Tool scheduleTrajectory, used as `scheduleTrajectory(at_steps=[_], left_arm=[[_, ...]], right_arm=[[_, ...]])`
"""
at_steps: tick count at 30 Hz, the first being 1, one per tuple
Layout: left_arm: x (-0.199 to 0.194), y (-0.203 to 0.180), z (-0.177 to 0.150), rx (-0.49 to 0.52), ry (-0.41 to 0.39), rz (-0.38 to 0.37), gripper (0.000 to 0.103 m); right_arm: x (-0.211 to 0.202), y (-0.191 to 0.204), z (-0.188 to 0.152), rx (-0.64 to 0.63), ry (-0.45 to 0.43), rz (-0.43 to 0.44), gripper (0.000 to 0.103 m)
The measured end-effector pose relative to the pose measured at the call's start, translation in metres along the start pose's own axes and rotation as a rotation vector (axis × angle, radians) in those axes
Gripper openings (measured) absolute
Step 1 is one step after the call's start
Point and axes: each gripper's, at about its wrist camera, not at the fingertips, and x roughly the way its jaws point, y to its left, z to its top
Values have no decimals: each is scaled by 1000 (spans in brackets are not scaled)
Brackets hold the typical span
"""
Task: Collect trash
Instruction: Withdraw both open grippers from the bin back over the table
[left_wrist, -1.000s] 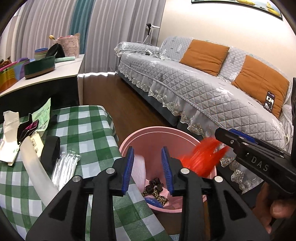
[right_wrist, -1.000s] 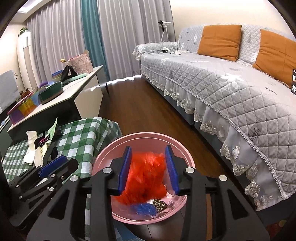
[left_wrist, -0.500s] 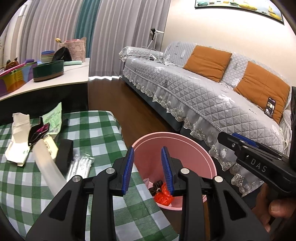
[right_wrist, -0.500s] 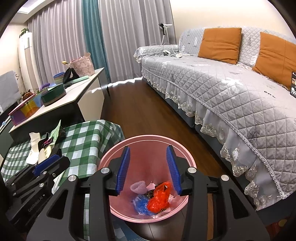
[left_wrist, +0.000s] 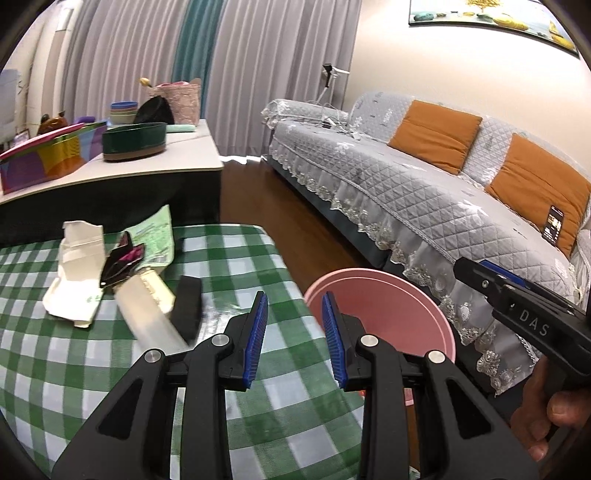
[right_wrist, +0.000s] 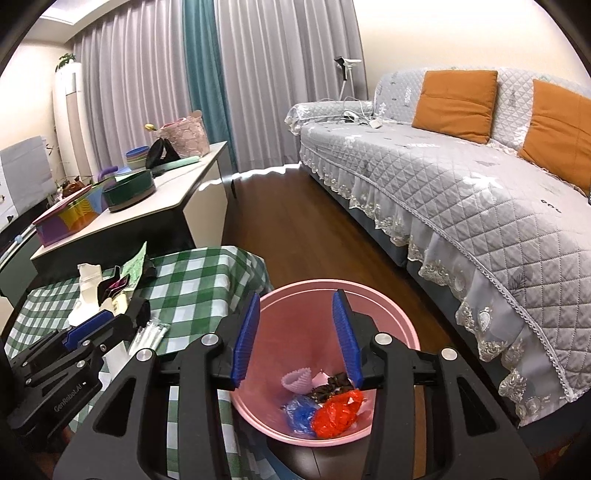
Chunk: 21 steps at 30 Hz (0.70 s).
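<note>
Red bag (right_wrist: 338, 411) and other scraps were found in the pink bin (right_wrist: 402, 332) beside the tabletop's (left_wrist: 258, 254) corner. Wrappers (left_wrist: 79, 273) remained uncollected near the far edge. Both left gripper (left_wrist: 293, 338) and right gripper (right_wrist: 295, 338) jaws were held open, empty.

In the left wrist view, the inside of the pink bin (left_wrist: 384, 314) is hidden behind its rim. The white tube (left_wrist: 153, 325) on the table is blurred. The packets (right_wrist: 149, 334) are partly covered by the left gripper (right_wrist: 88, 332).

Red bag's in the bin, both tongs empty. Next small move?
Probably ease the left tongs forward-left toward the litter pile on the checked table. Both tongs are open and empty, the red bag lies in the pink bin, and wrappers remain on the cloth.
</note>
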Motion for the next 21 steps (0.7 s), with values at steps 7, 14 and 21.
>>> scheduleTrajectory(at_steps=[7, 14, 21], left_arm=[[-4, 17, -2, -11, 2, 38, 31], [-12, 39, -5, -39, -1, 78, 31], [-18, 75, -8, -90, -2, 145, 31]], right_arm=[[4, 17, 1, -11, 2, 37, 37], [10, 39, -3, -35, 11, 83, 33], [19, 65, -5, -37, 31, 136, 30]])
